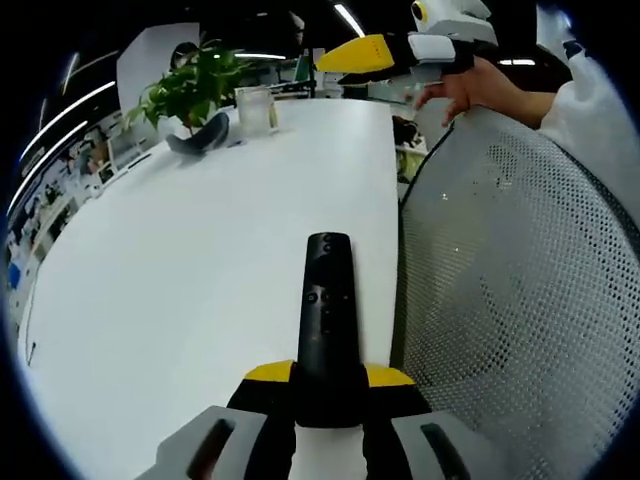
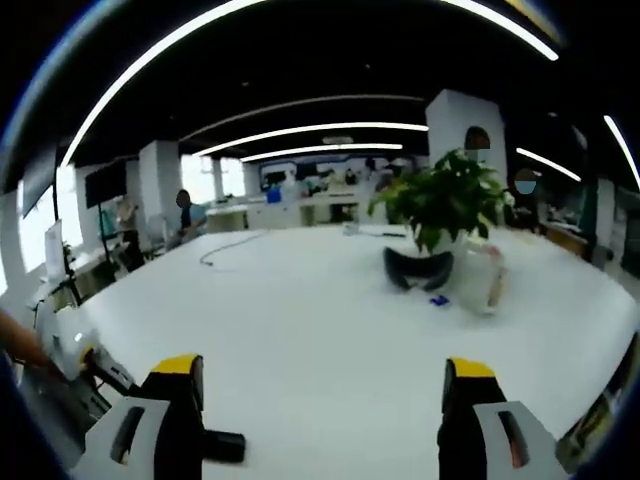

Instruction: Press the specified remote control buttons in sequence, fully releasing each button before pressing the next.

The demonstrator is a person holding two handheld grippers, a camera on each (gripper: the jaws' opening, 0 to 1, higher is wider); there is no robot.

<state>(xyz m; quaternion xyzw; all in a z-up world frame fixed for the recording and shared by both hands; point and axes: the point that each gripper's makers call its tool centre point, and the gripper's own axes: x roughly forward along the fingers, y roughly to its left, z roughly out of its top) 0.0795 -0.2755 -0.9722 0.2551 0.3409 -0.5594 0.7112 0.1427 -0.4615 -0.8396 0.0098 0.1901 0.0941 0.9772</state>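
A black remote control (image 1: 328, 320) lies lengthwise between the jaws of my left gripper (image 1: 328, 385), which is shut on its near end just above the white table (image 1: 180, 290). Small buttons show on the remote's top face. My right gripper (image 1: 375, 52) hangs in the air beyond the table's far right edge, held by a hand (image 1: 470, 88). In the right gripper view my right gripper (image 2: 325, 400) is open, with wide-apart yellow-tipped jaws and only bare table between them. A black end, probably of the remote (image 2: 222, 447), pokes in at the lower left beside the left gripper (image 2: 80, 365).
A potted plant (image 1: 195, 85), a dark grey object (image 1: 200, 135) and a clear jar (image 1: 255, 108) stand at the table's far end. A mesh chair back (image 1: 520, 280) rises close on the right. A cable (image 2: 225, 248) lies on the table; people stand in the background.
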